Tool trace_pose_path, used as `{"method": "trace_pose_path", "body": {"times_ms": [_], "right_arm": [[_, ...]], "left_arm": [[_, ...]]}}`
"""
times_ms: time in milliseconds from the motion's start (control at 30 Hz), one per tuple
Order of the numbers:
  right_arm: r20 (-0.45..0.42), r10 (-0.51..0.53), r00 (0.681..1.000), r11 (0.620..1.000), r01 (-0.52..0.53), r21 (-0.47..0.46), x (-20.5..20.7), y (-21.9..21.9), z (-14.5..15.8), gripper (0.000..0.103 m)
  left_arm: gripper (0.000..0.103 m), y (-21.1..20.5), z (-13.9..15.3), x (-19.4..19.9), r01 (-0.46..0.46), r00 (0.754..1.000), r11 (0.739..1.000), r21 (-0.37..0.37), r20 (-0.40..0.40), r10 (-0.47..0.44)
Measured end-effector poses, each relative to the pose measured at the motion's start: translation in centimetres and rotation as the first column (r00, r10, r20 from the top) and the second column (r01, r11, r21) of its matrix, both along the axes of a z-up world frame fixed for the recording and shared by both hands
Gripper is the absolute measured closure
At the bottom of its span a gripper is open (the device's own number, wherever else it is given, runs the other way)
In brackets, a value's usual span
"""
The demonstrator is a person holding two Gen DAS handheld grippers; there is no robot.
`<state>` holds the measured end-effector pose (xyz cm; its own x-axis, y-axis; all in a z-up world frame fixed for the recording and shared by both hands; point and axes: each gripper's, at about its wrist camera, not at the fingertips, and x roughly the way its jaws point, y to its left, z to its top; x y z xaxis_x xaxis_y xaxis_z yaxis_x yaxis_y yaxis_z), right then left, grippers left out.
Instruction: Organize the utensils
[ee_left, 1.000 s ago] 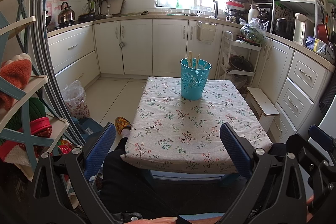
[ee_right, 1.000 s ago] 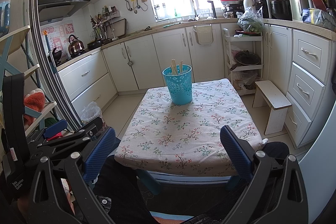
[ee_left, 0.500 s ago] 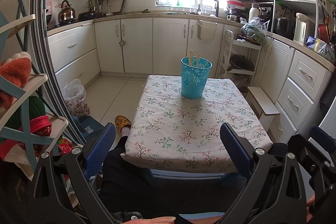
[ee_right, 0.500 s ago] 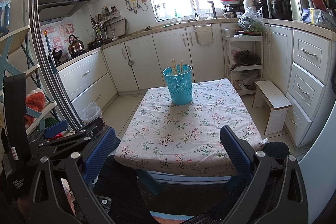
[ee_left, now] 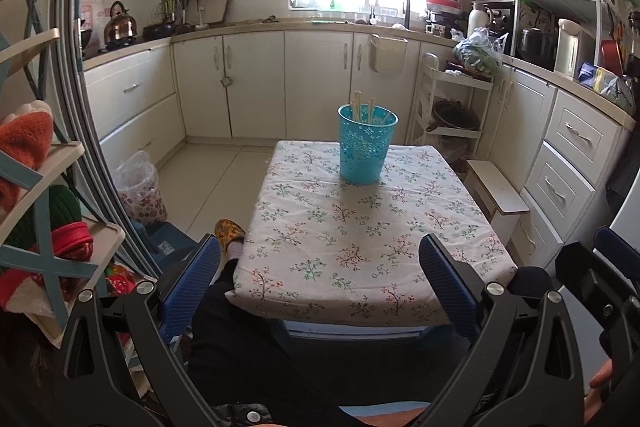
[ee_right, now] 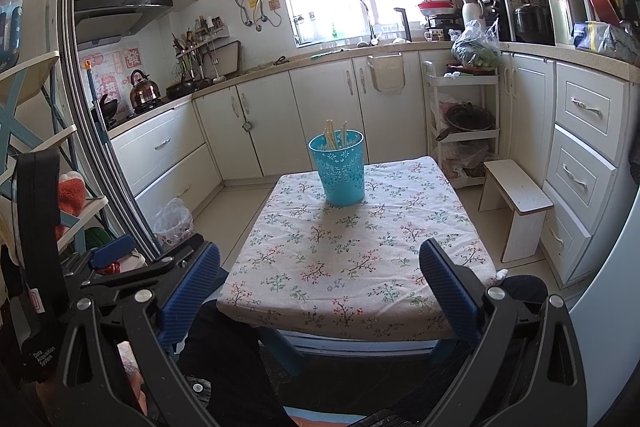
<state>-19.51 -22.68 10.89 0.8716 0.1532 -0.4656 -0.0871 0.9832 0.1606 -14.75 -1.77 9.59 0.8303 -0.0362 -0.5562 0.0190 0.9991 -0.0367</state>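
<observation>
standing upright at the far end of the floral-cloth table (ee_left: 360,251), the turquoise holder (ee_left: 366,149) has chopsticks (ee_left: 362,107) poking out; the left gripper (ee_left: 320,281) and right gripper (ee_right: 320,283) hang at the near edge, both spread wide and empty

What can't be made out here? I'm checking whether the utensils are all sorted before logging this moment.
- Cup contents: in both views its wall hides all but the chopsticks' tips, so their count, or anything else inside, is unclear.
- Table near edge: partly behind the open left gripper and right gripper fingers.
- Wall rack utensils: too small to tell apart in either view.
</observation>
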Motion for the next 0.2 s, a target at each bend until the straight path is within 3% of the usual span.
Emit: {"method": "trace_pose_path", "body": {"times_ms": [200], "right_arm": [[0.019, -0.012, 1.000, 1.000, 0.012, -0.003, 0.01, -0.19, 0.09, 0.007]], "left_arm": [[0.008, 0.55, -0.39, 0.33, 0.013, 1.000, 0.999, -0.034, -0.025, -0.014]]}}
